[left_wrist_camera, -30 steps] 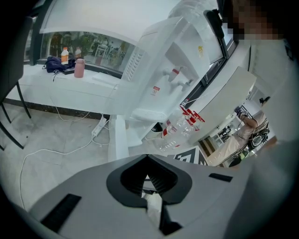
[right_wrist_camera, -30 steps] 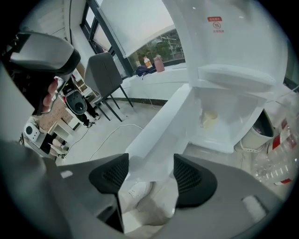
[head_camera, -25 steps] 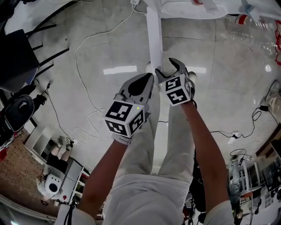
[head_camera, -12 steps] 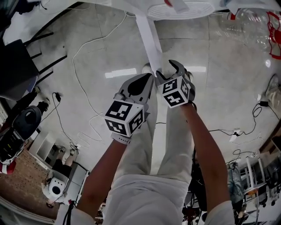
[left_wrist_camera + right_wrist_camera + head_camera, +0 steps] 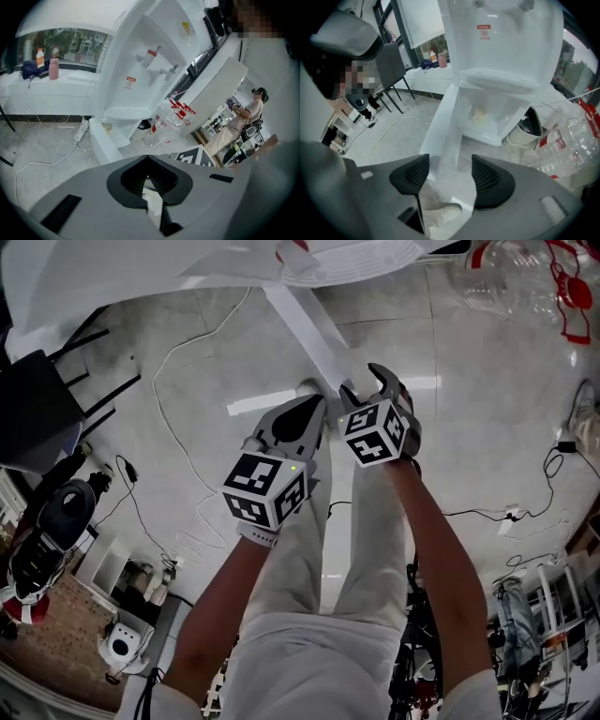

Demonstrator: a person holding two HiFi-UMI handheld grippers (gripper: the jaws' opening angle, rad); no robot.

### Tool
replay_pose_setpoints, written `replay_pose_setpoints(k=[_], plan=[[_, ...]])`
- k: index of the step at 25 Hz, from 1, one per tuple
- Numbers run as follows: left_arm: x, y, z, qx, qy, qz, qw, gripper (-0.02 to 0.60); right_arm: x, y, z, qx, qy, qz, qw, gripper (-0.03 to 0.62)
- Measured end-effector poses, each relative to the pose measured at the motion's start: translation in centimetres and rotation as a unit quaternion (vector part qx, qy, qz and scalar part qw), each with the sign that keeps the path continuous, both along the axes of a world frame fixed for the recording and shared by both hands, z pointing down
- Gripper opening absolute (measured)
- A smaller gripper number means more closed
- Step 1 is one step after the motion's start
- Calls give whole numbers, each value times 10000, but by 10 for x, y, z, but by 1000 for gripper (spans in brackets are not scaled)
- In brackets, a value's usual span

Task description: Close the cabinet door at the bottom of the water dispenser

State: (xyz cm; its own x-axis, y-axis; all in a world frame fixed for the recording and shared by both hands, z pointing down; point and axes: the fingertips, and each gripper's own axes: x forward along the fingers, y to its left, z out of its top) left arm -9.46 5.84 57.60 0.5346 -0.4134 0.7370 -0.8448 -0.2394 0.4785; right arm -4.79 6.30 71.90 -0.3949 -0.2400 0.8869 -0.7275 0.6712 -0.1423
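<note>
Grippers: two. Left gripper (image 5: 314, 409) jaws closed together, empty. Right gripper (image 5: 367, 385) jaws apart, gripping nothing. One cabinet door (image 5: 443, 124) stands open on water dispenser (image 5: 506, 42), its edge just ahead, framed between the right jaws.

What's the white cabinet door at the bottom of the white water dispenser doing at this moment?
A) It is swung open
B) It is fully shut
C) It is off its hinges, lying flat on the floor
A: in the right gripper view the white cabinet door stands swung out from the white water dispenser, leaving the lower compartment exposed.
</note>
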Motion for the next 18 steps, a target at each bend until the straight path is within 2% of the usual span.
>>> replay_pose_setpoints(k=[18], plan=[[35,-23,2,51,-50,180,9998,6,84,-61,4,262,350,806,9958,293]])
